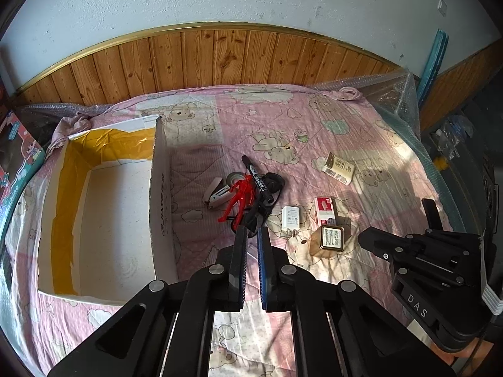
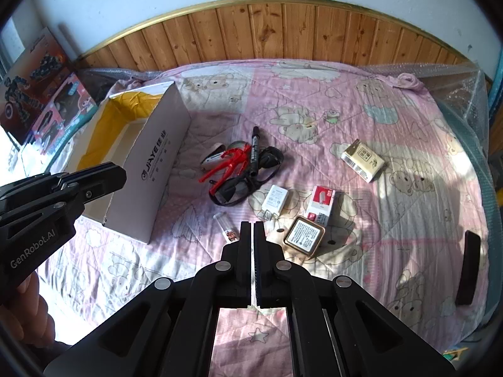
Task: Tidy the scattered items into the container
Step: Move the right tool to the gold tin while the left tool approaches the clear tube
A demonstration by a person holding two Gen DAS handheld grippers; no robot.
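A pink bear-print quilt [image 2: 314, 100] covers the bed up to a wood-panelled wall [image 2: 283, 31], bubble wrap [image 2: 456, 88] lining its right edge. At the left sits the open white cardboard box [image 1: 160, 188], lined with yellow tape and empty, bare quilt between it and the clutter. Mid-bed lies a tangle: black sunglasses [image 2: 232, 193], red plastic toy [image 2: 228, 165], black marker [image 2: 254, 147], small stapler [image 2: 212, 158]. To the right, apart, lie a cream packet [image 2: 363, 160], red-and-white box [image 2: 320, 204], white charger [image 2: 275, 199] and gold-rimmed tin [image 2: 303, 235]. The left gripper [image 1: 251, 235] hovers narrowly parted, empty, at the sunglasses' near edge. The right gripper [image 2: 253, 229], nearly closed and empty, hangs above the quilt beside the tin.
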